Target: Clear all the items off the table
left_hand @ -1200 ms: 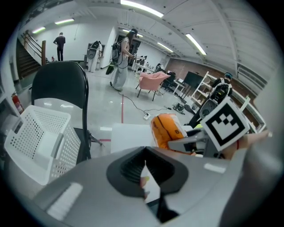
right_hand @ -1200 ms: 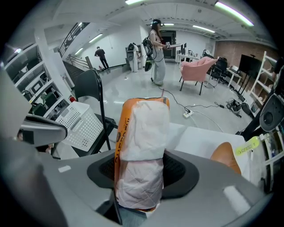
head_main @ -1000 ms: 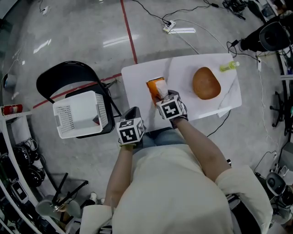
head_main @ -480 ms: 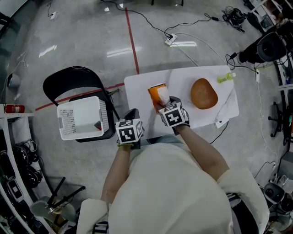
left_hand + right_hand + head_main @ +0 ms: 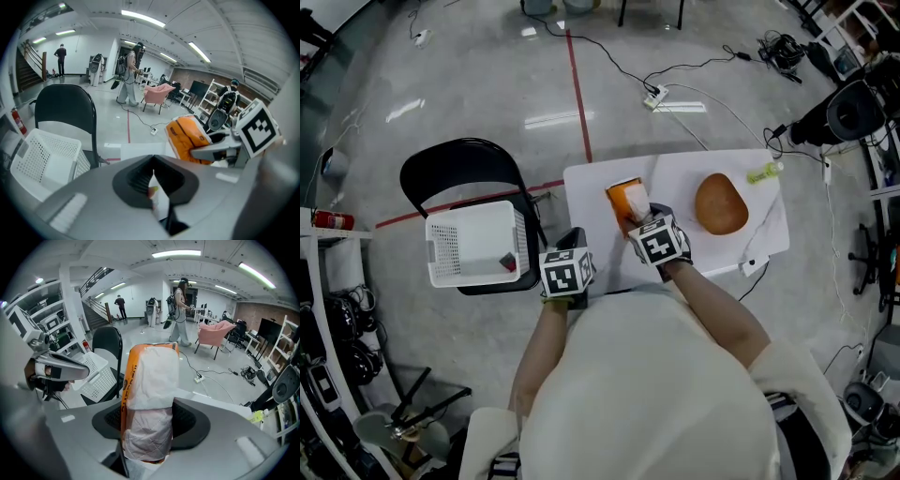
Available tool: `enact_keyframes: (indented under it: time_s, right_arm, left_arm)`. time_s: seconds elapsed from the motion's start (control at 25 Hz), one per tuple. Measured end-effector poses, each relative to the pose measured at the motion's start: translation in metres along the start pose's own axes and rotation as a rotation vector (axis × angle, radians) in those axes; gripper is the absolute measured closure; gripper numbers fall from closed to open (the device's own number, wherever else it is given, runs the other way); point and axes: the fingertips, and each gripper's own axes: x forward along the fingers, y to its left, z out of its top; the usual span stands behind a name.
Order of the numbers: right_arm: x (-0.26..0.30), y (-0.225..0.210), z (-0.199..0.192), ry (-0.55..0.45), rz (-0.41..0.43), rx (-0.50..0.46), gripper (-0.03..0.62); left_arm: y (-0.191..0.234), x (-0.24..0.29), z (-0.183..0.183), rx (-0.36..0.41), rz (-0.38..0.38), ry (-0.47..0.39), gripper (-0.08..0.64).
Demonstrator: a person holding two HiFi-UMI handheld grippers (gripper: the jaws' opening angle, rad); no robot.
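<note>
Grey polished floor [image 5: 469,84] w/ red tape line [image 5: 578,80], black chair [image 5: 441,173], ceiling strip lights [image 5: 143,18], pink armchair [image 5: 159,92]

table [image 5: 675,183]: white top | right half: brown rounded lump [image 5: 721,203] | far right corner: small yellow-green bottle [image 5: 763,172], lying flat

Packet [image 5: 150,394]: orange, white quilted panel.
Surface [image 5: 675,173]: white.
Round item [image 5: 721,203]: brown.
Bottle [image 5: 763,172]: yellow-green.
Basket [image 5: 478,244]: white, perforated sides.
Small item [image 5: 508,263]: red.
Chair [image 5: 455,169]: black.
Floor [image 5: 469,84]: grey, red line [image 5: 578,80].
Left claw [image 5: 573,236], right claw [image 5: 636,214]: cubes with black-and-white square markers.
</note>
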Motion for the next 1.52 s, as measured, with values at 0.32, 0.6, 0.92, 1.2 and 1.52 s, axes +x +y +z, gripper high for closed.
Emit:
enact_keyframes:
  time_s: [0.32,0.6,0.92,1.2,1.52]
  right_arm:
    - [0.005,0.034,0.028,-0.012,0.03,-0.023,0.351]
    - [0.014,0.072,0.043,-0.014,0.075,-0.069,0.351]
    - [0.025,0.117,0.058,-0.013,0.122,-0.135,0.351]
    - [0.038,0.158,0.07,-0.002,0.171,-0.197,0.351]
    - [0.051,0.208,0.082,0.009,0.235,-0.278,0.351]
  left_arm:
    - [0.039,-0.023,-0.001,-0.049,0.049,-0.024,0.552]
    - [0.076,-0.046,-0.009,-0.111,0.102,-0.045,0.552]
    - [0.114,-0.07,-0.024,-0.171,0.153,-0.062,0.552]
    - [0.146,-0.09,-0.034,-0.222,0.196,-0.075,0.552]
    - [0.182,-0.112,-0.052,-0.293,0.252,-0.089,0.552]
